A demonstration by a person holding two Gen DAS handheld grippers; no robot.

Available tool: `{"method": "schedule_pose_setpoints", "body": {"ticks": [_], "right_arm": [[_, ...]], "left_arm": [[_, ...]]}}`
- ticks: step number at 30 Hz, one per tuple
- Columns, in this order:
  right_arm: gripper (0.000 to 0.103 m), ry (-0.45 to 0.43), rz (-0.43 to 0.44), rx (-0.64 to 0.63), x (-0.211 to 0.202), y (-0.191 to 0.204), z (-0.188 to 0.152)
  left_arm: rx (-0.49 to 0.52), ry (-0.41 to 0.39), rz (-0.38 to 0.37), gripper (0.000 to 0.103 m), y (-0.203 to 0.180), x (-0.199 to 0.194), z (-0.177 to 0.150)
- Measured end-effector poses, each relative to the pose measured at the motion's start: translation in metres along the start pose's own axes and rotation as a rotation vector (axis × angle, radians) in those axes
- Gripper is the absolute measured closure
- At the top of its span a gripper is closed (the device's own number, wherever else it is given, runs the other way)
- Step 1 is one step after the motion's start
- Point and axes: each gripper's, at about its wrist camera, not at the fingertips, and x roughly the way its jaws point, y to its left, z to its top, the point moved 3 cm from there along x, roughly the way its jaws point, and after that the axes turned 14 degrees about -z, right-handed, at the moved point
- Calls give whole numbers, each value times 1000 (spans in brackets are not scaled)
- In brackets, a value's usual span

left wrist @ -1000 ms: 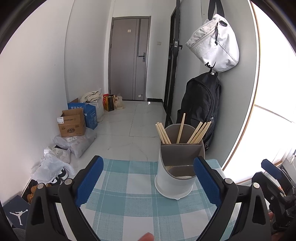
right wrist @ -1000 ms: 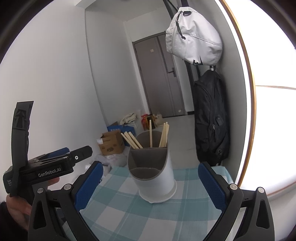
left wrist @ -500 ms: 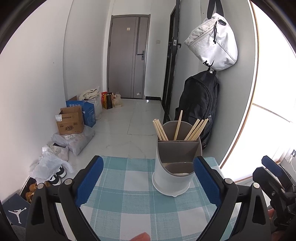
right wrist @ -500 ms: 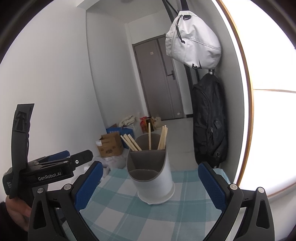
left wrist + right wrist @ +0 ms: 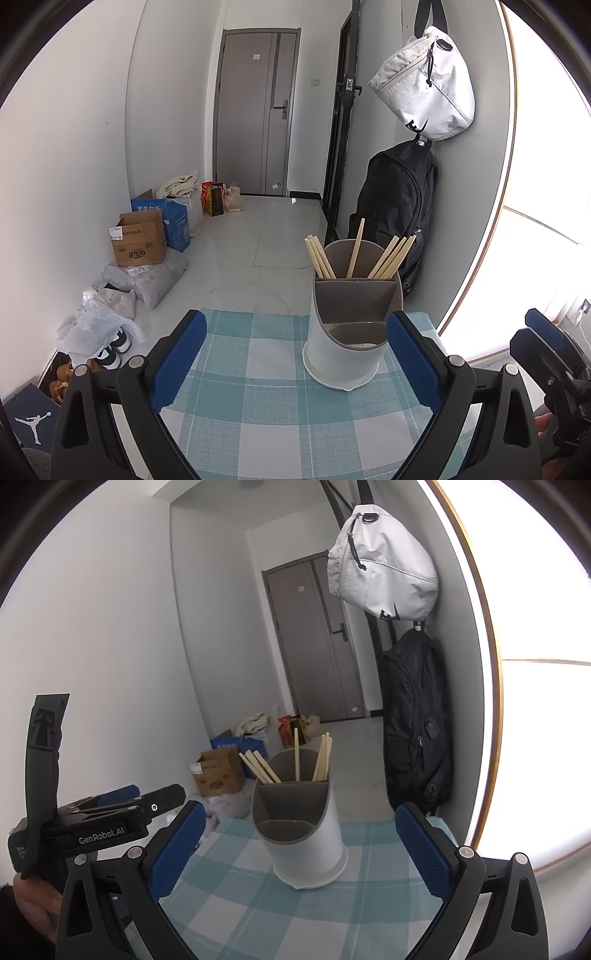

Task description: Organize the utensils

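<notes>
A white utensil holder with a grey divided insert [image 5: 347, 332] stands on the teal checked tablecloth [image 5: 258, 413]; it also shows in the right wrist view [image 5: 303, 834]. Several wooden chopsticks [image 5: 356, 254] stand in its back compartment, also seen from the right wrist [image 5: 295, 760]. The front compartment looks empty. My left gripper [image 5: 295, 360] is open and empty, just short of the holder. My right gripper [image 5: 301, 849] is open and empty, the holder between its fingers' line of sight. Each gripper appears at the other view's edge.
A black backpack [image 5: 399, 214] and a white bag [image 5: 424, 77] hang on the wall right behind the table. Cardboard boxes [image 5: 138, 243], bags and shoes lie on the floor to the left. A grey door [image 5: 258, 110] is at the far end.
Both grippers have drawn back and risen slightly from the holder. Both stay open and empty. A fingertip at the left view's bottom edge is gone.
</notes>
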Motion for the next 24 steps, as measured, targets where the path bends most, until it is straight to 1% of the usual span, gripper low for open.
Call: {"method": "schedule_pose_setpoints", "body": {"ticks": [17, 24], "right_arm": [[0, 1, 1, -5, 0, 0, 0], [0, 3, 2, -7, 1, 1, 0]], "left_arm": [[-18, 0, 2, 8, 3, 0, -1], [-9, 2, -4, 8, 1, 0, -2]]}}
